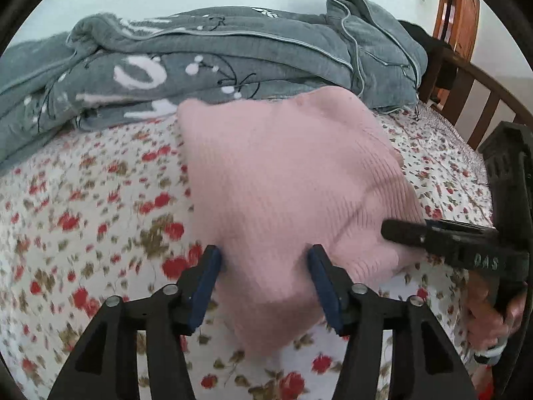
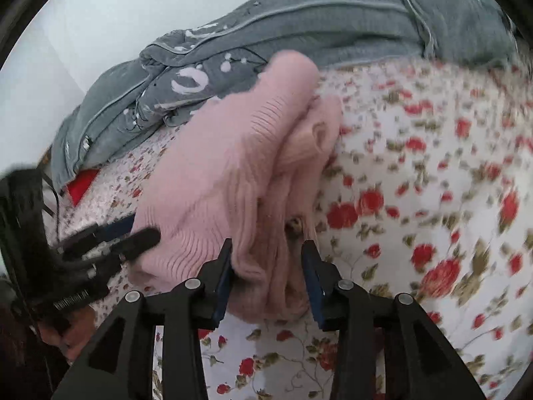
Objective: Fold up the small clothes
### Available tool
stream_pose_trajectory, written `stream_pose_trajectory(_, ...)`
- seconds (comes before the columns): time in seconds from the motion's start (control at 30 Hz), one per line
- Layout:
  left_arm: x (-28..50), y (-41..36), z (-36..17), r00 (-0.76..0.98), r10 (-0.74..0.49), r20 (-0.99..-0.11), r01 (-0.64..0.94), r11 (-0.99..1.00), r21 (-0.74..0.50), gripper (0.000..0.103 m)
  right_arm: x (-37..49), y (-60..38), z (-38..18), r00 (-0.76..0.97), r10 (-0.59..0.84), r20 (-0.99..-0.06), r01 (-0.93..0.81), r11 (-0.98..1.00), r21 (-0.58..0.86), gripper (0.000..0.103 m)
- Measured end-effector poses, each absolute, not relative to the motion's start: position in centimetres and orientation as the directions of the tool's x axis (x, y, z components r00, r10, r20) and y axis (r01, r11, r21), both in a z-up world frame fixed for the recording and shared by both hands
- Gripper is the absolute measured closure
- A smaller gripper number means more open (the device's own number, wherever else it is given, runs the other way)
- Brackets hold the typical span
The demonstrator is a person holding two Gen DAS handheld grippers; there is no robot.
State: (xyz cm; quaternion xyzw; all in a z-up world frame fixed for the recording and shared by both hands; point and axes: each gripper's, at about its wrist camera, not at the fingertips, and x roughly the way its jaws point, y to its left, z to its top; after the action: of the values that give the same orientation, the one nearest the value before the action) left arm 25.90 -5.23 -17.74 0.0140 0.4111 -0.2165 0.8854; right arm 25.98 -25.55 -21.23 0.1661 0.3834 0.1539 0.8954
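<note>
Pink knit garment (image 1: 283,180) lying on floral bedsheet (image 1: 83,200), just in front of grey quilt (image 1: 166,66). Left gripper (image 1: 265,280) and right gripper (image 2: 266,266) each standing spread, near hem sitting between pads, not clamped. Garment looking already doubled, layers bunching at right side. Judging fold partway: tidying, final fold remaining.

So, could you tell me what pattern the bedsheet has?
White with red flowers and olive leaves on the bedsheet; clearest in the left wrist view.
</note>
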Motion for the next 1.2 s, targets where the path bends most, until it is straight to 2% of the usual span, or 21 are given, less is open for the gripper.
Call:
stream_pose_trajectory(0.2, 26.5, -3.0, -18.0, 0.496, -0.467, -0.732, 0.379, 0.875, -0.302, 0.044, 25.5, -25.7, -20.8, 0.645, 0.388, -0.658, -0.167, 0.912, 0.374, 0.063)
stream_pose_trajectory(0.23, 26.4, -2.7, -17.8, 0.492, -0.483, -0.724, 0.387, 0.867, -0.315, 0.045, 25.2, -25.8, -20.6, 0.641, 0.383, -0.665, -0.167, 0.916, 0.366, 0.059)
stream_pose_trajectory(0.37, 25.4, -1.1, -16.5, 0.512, -0.536, -0.671, 0.431, 0.836, -0.34, 0.042, 24.5, -27.0, -18.7, 0.645, 0.394, -0.655, -0.189, 0.912, 0.363, 0.058)
stream_pose_trajectory(0.47, 26.4, -0.6, -15.4, 0.529, -0.518, -0.673, 0.418, 0.848, -0.325, 0.038, 25.6, -28.0, -16.7, 0.668, 0.39, -0.634, -0.185, 0.912, 0.366, 0.052)
stream_pose_trajectory(0.53, 28.0, -0.2, -15.2, 0.518, -0.508, -0.688, 0.38, 0.857, -0.347, 0.037, 27.1, -28.3, -15.8, 0.669, 0.395, -0.63, -0.171, 0.906, 0.386, 0.044)
stream_pose_trajectory(0.6, 30.1, 0.0, -15.3, 0.486, -0.521, -0.702, 0.344, 0.852, -0.394, 0.037, 29.3, -28.5, -15.4, 0.648, 0.425, -0.631, -0.159, 0.887, 0.435, 0.042)
stream_pose_trajectory(0.8, 35.4, -0.6, -16.2, 0.427, -0.555, -0.713, 0.312, 0.831, -0.46, 0.037, 35.0, -28.9, -17.3, 0.59, 0.47, -0.656, -0.057, 0.835, 0.547, 0.039)
stream_pose_trajectory(0.93, 38.1, -0.5, -19.3, 0.341, -0.58, -0.739, 0.268, 0.814, -0.515, 0.035, 37.2, -29.4, -19.9, 0.549, 0.459, -0.698, -0.004, 0.837, 0.548, 0.03)
stream_pose_trajectory(1.2, 39.3, -0.6, -22.6, 0.269, -0.691, -0.671, 0.225, 0.722, -0.654, 0.036, 38.4, -29.3, -20.9, 0.543, 0.503, -0.673, -0.041, 0.816, 0.577, 0.031)
